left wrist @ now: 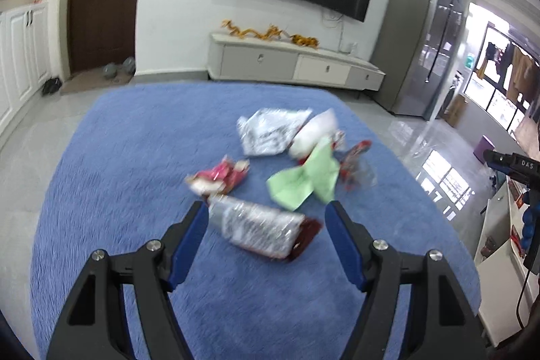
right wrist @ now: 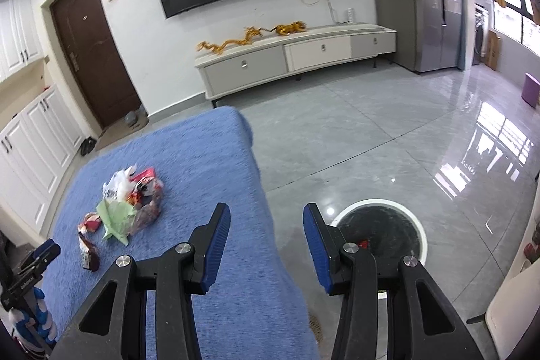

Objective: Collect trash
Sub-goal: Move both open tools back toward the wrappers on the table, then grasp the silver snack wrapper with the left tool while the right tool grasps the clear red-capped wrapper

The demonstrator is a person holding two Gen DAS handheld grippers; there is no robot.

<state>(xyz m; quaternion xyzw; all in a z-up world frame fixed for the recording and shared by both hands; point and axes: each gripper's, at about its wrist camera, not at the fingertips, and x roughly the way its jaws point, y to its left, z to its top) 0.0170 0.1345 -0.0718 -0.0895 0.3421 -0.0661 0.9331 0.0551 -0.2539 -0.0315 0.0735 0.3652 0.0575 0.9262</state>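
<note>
Two grippers hang over the blue rug [left wrist: 135, 157], jaws apart and empty: left gripper [left wrist: 266, 218] above a silver wrapper [left wrist: 260, 228], right gripper [right wrist: 266, 225] at the rug's edge. Beyond the wrapper lie green paper [left wrist: 303, 181] and other trash; a lined bin [right wrist: 381, 231] stands beside the rug.

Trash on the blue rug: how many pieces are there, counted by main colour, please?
Silver or white wrappers: 3
Red or pink wrappers: 2
Green paper: 1
Total: 6, though blur may hide small pieces.
</note>
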